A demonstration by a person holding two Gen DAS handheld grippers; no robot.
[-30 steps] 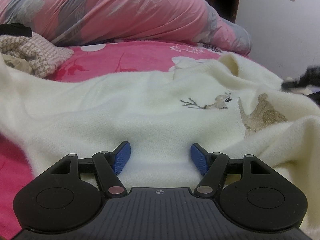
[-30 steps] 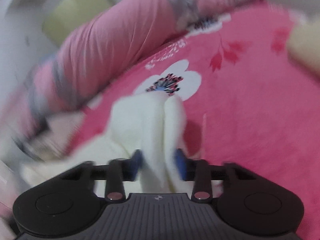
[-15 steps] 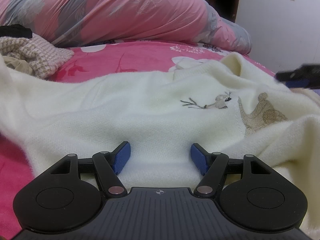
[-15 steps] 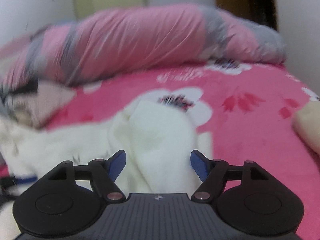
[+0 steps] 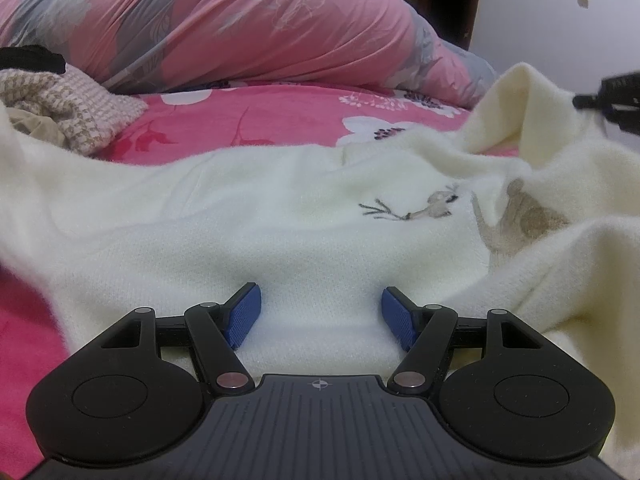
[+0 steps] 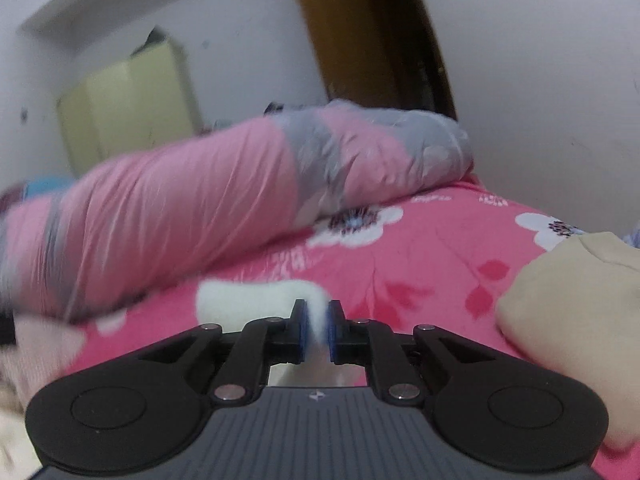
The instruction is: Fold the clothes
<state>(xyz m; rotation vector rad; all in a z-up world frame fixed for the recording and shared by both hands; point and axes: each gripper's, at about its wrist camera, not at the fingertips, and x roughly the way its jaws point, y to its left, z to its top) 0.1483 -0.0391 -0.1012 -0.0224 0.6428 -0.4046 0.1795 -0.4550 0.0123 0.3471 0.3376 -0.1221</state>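
Note:
A cream knit sweater (image 5: 280, 216) with embroidered animals lies spread on the pink floral bed. My left gripper (image 5: 320, 312) is open, its blue pads resting on the sweater's near hem without gripping it. My right gripper (image 6: 317, 328) is shut on a fold of the cream sweater (image 6: 256, 294) and holds it lifted above the bed. The right gripper also shows at the right edge of the left wrist view (image 5: 616, 96), holding up a raised corner of the sweater (image 5: 516, 96).
A rolled pink and grey quilt (image 5: 224, 24) lies along the back of the bed. A beige houndstooth garment (image 5: 68, 108) sits at the left. A folded tan garment (image 6: 576, 312) lies at the right. A wall, a door and a yellow cabinet (image 6: 128, 104) stand behind.
My right gripper went from shut to open and has shut again on a sweater fold, lifting it up. The left gripper has stayed open and still on the hem.

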